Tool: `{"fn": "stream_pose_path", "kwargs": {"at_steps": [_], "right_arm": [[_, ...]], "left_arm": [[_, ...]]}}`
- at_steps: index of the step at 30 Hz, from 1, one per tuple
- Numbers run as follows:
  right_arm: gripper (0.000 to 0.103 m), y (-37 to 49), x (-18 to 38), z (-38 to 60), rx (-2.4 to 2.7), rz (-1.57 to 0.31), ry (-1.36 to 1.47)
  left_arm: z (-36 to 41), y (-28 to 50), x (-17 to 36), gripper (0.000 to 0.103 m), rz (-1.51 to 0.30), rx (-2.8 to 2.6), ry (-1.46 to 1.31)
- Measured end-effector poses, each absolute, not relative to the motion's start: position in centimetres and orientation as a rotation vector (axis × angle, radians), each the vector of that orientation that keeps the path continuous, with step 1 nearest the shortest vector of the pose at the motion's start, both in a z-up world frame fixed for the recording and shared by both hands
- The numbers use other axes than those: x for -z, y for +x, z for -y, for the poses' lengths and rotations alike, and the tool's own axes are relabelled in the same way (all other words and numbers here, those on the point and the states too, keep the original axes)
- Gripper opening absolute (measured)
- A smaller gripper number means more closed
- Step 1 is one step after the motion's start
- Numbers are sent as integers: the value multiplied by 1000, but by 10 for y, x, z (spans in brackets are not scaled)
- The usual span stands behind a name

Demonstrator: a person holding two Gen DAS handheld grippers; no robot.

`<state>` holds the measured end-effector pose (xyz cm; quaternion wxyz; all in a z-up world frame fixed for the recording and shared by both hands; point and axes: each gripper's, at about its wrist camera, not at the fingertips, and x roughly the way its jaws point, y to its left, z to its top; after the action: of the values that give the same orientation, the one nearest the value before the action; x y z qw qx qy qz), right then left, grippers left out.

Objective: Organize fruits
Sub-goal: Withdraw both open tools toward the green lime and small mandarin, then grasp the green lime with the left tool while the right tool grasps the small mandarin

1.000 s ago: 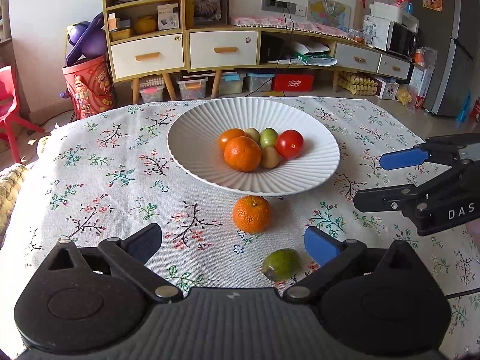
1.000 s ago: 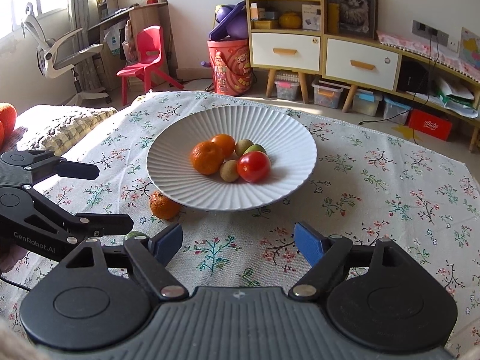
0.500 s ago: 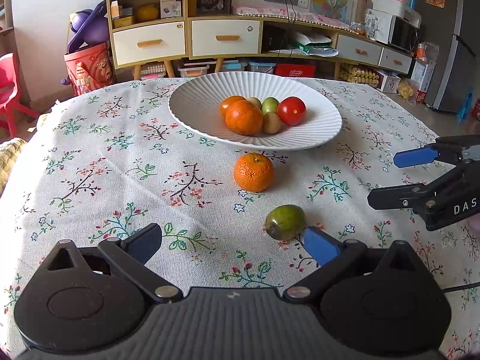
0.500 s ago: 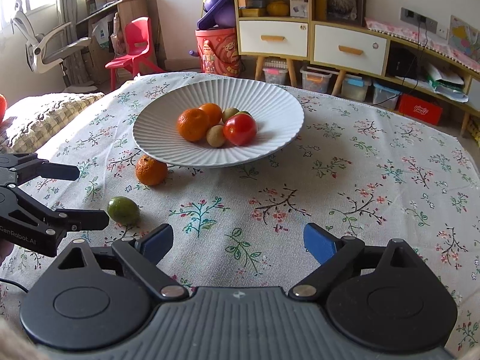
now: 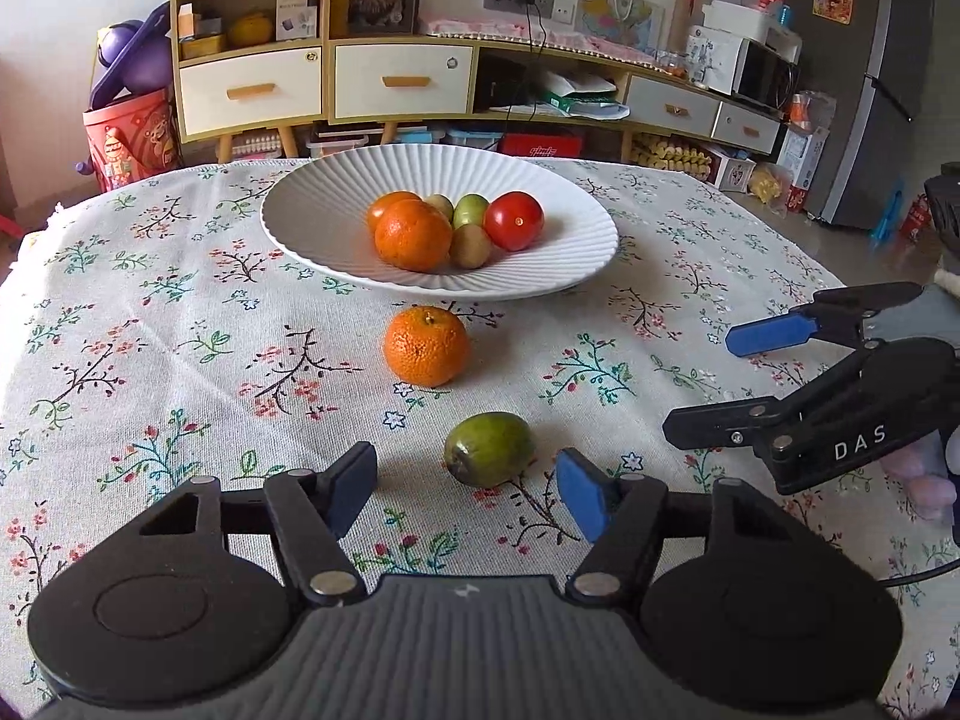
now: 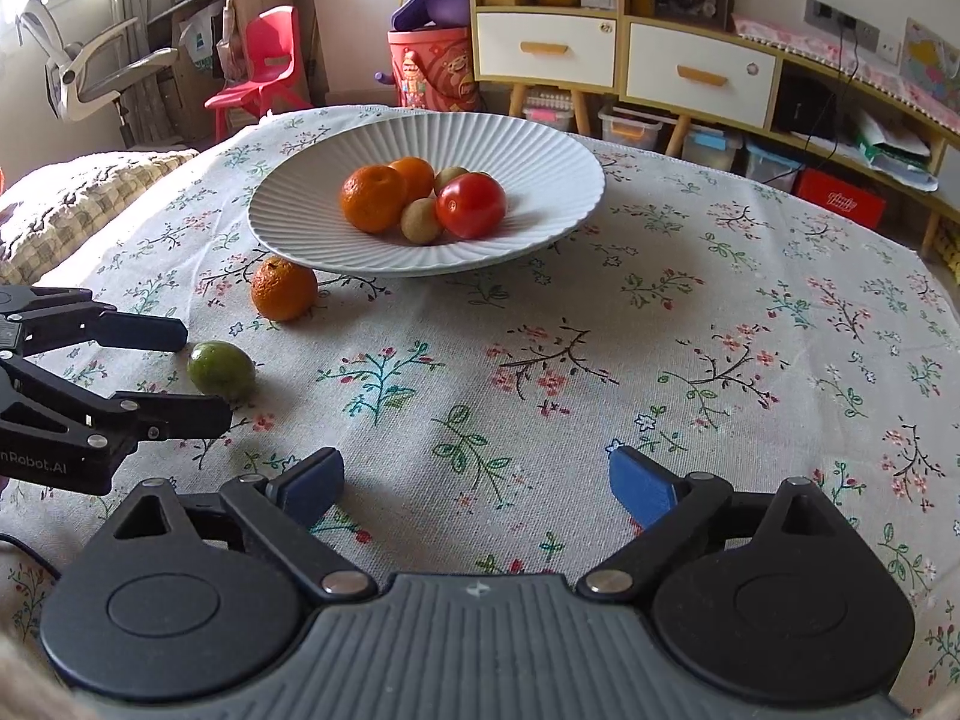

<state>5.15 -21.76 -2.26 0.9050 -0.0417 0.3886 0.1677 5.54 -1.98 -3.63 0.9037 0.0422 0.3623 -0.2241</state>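
Observation:
A white ribbed bowl [image 5: 312,222] sits on the floral tablecloth and holds two oranges, a red tomato [image 5: 513,220] and small green and brown fruits. A loose orange [image 5: 425,346] lies in front of the bowl. A green fruit [image 5: 489,449] lies nearer me, just ahead of my open left gripper [image 5: 465,495], slightly right of its centre. In the right wrist view the green fruit [image 6: 221,369] sits between the left gripper's fingertips [image 6: 159,331]. My right gripper [image 6: 477,483] is open and empty above bare cloth; it also shows in the left wrist view [image 5: 708,384].
The orange [image 6: 284,290] touches the bowl's [image 6: 540,168] near rim side. A cushioned seat [image 6: 72,210] lies left of the table. Cabinets [image 5: 396,81], a red chair [image 6: 264,72] and storage boxes stand beyond the table's far edge.
Both grippers have dropped lower and moved forward. The green fruit has come from under the left gripper's right finger to between its open fingers. Nothing was grasped.

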Motion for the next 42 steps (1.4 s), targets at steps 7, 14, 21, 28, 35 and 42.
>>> {"fn": "stream_pose_path", "kwargs": {"at_steps": [7, 14, 21, 28, 35, 42], "right_arm": [[95, 52, 23, 214, -352, -801, -95], [95, 55, 22, 204, -363, -799, -104], [94, 63, 23, 188, -381, -797, -103], [89, 74, 20, 164, -406, -767, -98], [70, 81, 21, 146, -445, -751, -106], [45, 84, 18, 138, -470, -743, -116]], "left_arm": [[22, 57, 36, 18, -753, 495, 81], [16, 60, 31, 18, -774, 458, 91], [-2, 61, 25, 18, -790, 389, 94], [-23, 67, 16, 18, -795, 325, 71], [-38, 70, 14, 18, -813, 292, 43], [-40, 69, 15, 18, -824, 299, 34]]}}
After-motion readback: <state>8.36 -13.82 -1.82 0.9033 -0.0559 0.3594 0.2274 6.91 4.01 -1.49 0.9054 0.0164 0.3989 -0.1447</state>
